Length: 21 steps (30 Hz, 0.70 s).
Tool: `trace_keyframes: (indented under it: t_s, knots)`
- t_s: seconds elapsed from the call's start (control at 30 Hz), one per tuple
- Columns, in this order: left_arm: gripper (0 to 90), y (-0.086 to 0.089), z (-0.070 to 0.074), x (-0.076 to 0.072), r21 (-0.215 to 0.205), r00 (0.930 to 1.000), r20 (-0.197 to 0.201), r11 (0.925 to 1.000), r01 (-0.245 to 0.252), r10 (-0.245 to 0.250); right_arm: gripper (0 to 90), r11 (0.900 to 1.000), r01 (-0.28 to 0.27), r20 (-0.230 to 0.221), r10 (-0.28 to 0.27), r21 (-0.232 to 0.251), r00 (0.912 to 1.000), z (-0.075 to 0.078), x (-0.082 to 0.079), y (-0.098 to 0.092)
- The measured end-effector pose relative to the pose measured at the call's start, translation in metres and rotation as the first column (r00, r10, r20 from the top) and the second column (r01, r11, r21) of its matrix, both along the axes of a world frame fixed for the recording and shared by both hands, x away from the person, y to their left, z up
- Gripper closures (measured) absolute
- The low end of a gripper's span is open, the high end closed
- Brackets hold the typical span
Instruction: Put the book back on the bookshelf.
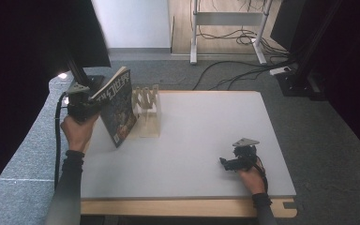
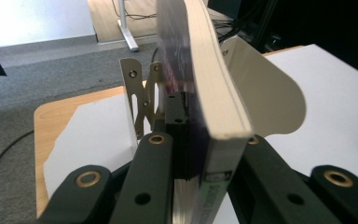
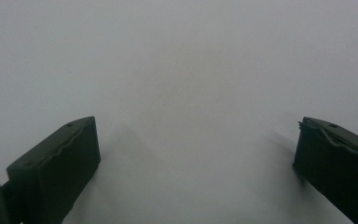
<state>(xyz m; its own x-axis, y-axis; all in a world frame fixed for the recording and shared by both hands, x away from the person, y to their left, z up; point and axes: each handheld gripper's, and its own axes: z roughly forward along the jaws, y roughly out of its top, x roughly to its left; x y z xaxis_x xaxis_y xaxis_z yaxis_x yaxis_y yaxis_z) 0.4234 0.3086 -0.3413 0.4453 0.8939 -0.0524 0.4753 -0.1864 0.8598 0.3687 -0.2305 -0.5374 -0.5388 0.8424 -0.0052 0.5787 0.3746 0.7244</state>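
A paperback book (image 1: 118,108) with a dark illustrated cover is held tilted, its lower corner near the table, at the left end of the white table top (image 1: 206,136). My left gripper (image 1: 91,105) is shut on the book's left edge. In the left gripper view the black pads (image 2: 177,121) clamp the book (image 2: 219,140) near its spine. Just beyond it stands a pale wooden rack (image 2: 142,98) with upright dividers. My right gripper (image 1: 227,164) rests low at the table's front right. Its fingers (image 3: 56,163) stand wide apart over bare white surface, so this gripper (image 3: 196,158) is open with nothing in it.
The rack (image 1: 149,110) stands at the table's back left, right of the book. A desk frame and cables (image 1: 243,42) lie on the floor behind the table. A dark stand (image 1: 304,70) is at the back right.
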Motion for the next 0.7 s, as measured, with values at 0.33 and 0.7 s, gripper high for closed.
trace_keyframes:
  t_s: [0.33, 0.7]
  knots:
    - [64.9, 0.007, -0.009, -0.002, 0.024, 0.9993, 0.01, 0.999, -0.037, 0.036, 0.0, 1.0, 0.0, 0.002, 0.0, -0.001, 1.0, 0.0, 0.0, 0.0]
    - [22.3, 0.018, -0.017, -0.009, 0.008, 0.9998, 0.006, 0.9998, -0.02, 0.02, 0.0, 1.0, -0.001, 0.0, 0.001, -0.002, 1.0, 0.0, 0.0, 0.0]
